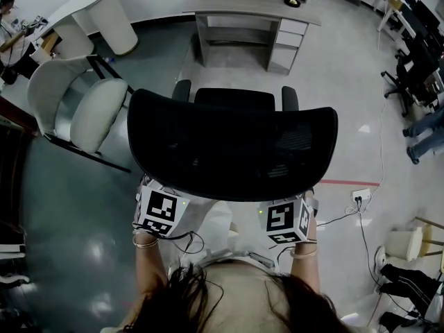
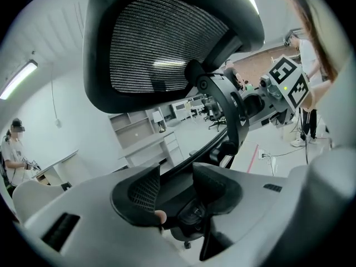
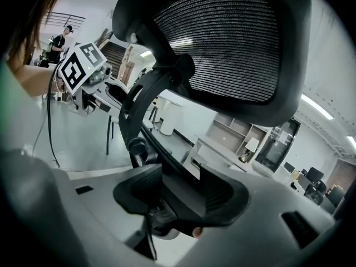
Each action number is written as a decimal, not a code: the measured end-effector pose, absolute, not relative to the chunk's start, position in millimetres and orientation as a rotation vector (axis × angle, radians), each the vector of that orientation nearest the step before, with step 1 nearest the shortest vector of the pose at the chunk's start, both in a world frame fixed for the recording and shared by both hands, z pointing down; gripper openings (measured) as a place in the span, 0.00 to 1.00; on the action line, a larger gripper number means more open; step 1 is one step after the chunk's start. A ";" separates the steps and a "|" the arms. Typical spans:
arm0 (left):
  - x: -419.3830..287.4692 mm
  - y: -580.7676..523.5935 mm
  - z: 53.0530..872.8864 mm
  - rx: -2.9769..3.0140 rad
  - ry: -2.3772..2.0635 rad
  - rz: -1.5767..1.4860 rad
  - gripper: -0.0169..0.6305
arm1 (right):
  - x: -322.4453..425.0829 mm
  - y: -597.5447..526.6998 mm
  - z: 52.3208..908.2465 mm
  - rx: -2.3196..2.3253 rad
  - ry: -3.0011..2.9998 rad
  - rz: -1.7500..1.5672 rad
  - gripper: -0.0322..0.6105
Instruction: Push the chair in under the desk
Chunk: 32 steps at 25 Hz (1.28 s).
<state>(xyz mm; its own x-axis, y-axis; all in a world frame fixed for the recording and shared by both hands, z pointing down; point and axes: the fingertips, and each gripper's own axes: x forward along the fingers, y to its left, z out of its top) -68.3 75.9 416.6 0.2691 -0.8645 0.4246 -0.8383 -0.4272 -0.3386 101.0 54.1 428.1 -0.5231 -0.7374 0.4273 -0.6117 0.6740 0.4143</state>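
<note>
Evidently chair (image 1: pixel 232 141) stood on open floor, facing desk (image 1: pixel 250 5) but well apart from it. Judged it to roll easily yet swivel if pushed unevenly. Mesh back looked soft and the rim stiff, so hold the rim. Left gripper (image 2: pixel 175 191) and right gripper (image 3: pixel 181 193) were each clamped on the backrest rim, one per side.

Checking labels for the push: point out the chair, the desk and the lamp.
chair (image 1: pixel 232 141), head view, on the black headrest.
desk (image 1: pixel 243 5), head view, on the bare tabletop.
lamp (image 1: pixel 293 1), head view, on its dark base.
</note>
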 end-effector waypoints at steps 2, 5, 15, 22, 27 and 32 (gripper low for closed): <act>-70.2 71.6 416.8 -2.465 1.650 -0.878 0.29 | 99.8 49.7 427.8 1.040 -2.302 -0.283 0.38; -74.6 61.6 415.9 -2.457 1.643 -0.873 0.29 | 96.0 40.7 427.3 1.051 -2.298 -0.284 0.38; -79.6 29.7 414.9 -2.477 1.617 -0.859 0.29 | 89.7 12.1 427.6 1.068 -2.287 -0.282 0.38; -80.8 13.8 414.6 -2.488 1.580 -0.860 0.29 | 89.1 -3.7 426.6 1.070 -2.285 -0.274 0.38; -79.4 4.6 412.1 -2.501 1.560 -0.842 0.29 | 90.1 -14.5 426.4 1.079 -2.274 -0.269 0.38; -76.5 -6.4 410.4 -2.542 1.560 -0.777 0.29 | 91.9 -27.4 426.9 1.087 -2.256 -0.246 0.38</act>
